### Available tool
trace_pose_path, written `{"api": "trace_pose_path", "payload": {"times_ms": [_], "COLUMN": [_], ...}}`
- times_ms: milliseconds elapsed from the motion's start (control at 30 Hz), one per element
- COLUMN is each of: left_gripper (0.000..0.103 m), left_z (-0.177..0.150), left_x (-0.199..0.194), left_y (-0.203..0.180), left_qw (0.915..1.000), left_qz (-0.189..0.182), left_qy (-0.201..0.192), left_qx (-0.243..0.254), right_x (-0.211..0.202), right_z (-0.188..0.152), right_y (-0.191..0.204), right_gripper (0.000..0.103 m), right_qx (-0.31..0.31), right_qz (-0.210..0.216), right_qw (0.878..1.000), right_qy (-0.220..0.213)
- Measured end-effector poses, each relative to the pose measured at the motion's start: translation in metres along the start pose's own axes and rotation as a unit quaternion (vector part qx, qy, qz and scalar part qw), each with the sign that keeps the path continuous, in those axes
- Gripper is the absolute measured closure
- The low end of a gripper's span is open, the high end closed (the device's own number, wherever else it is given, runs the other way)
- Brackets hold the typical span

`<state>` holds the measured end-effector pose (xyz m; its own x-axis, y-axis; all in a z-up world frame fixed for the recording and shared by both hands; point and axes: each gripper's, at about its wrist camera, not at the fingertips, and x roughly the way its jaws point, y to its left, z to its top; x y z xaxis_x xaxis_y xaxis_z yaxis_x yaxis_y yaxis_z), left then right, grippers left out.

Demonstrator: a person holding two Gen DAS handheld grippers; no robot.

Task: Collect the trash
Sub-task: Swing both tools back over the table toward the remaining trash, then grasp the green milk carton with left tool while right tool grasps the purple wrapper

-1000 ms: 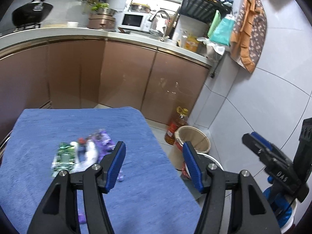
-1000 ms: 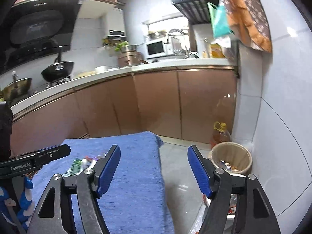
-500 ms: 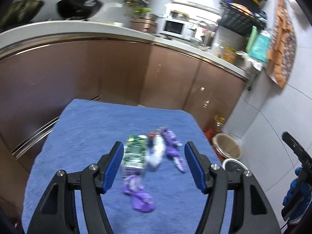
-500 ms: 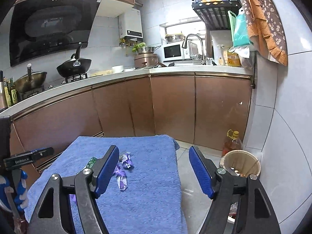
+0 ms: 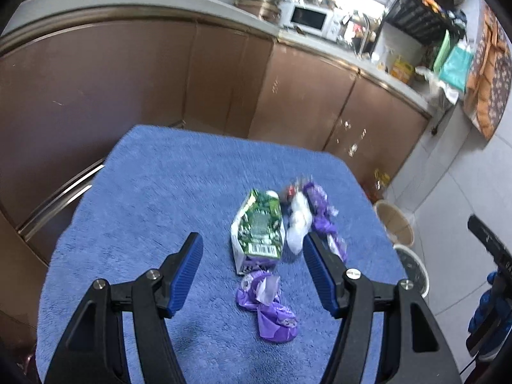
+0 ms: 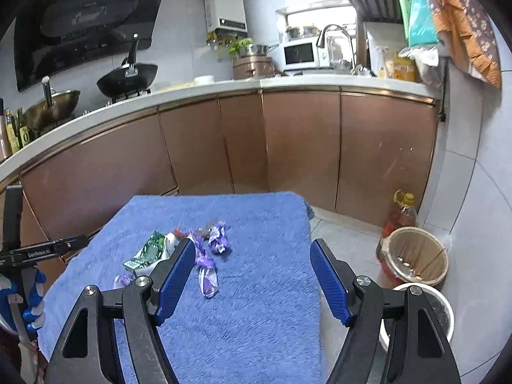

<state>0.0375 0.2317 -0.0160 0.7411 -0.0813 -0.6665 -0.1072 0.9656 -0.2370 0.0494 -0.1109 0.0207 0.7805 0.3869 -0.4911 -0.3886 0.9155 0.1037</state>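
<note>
Trash: small heap on the blue towel (image 5: 153, 198), just ahead of my L fingers, partly btwn them; ahead-left of my R fingers.
Green carton (image 5: 259, 224): flattened, barcode end toward me, btwn my L fingertips but further out.
White wrapper (image 5: 299, 220): touching the carton's right side, a red bit at its far end.
Long purple wrapper (image 5: 321, 214): right of the white one, near end runs behind my L right-hand finger (image 5: 320, 275).
Crumpled purple wrapper (image 5: 267, 304): nearest me, btwn my L fingers, lying on the towel, nothing pressing on it.
L gripper (image 5: 252, 252): jaws wide, nothing gripped, tilted down at the heap.
R gripper (image 6: 252, 259): jaws wide, nothing btwn them but towel; purple wrappers sit just past my left-hand finger (image 6: 177, 275).
Wicker bin (image 6: 416, 256): on the floor right of my R fingers, off the towel; a few small pale bits at the bottom, otherwise can't tell.
White pot (image 6: 438, 313): floor, nearer me than the bin, dark fill inside.
Oil bottle (image 6: 401, 212): behind the bin, by the cabinets; amber liquid, yellow cap.
Vs 1 s ago: L view then had the heap left of my fingers and the bin btwn them; now heap centred and closer. L jaws opened a little more, nothing btwn the pads. R view: towel and trash closer, jaws same.
</note>
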Motion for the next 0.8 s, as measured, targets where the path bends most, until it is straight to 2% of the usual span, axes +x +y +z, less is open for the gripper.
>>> {"api": "trace_pose_path", "payload": {"times_ms": [167, 400, 567, 800], "left_gripper": [0.04, 0.04, 0.04, 0.04], "left_z": [-0.003, 0.014, 0.03, 0.042], "left_x": [0.033, 0.078, 0.112, 0.152], "left_y": [-0.012, -0.017, -0.024, -0.043], "left_qw": [0.9989, 0.9962, 0.9914, 0.9822], "left_qz": [-0.005, 0.004, -0.008, 0.015], "left_qy": [0.034, 0.072, 0.113, 0.159], "left_qx": [0.031, 0.048, 0.067, 0.099], "right_x": [0.032, 0.077, 0.108, 0.147], "right_z": [-0.009, -0.018, -0.022, -0.026], "right_y": [-0.005, -0.001, 0.003, 0.01], "right_gripper": [0.031, 0.031, 0.031, 0.031], "right_qx": [0.001, -0.001, -0.004, -0.01], "right_qz": [0.013, 0.04, 0.061, 0.096], "right_qw": [0.999, 0.997, 0.994, 0.988], "right_qy": [0.033, 0.069, 0.093, 0.12]}}
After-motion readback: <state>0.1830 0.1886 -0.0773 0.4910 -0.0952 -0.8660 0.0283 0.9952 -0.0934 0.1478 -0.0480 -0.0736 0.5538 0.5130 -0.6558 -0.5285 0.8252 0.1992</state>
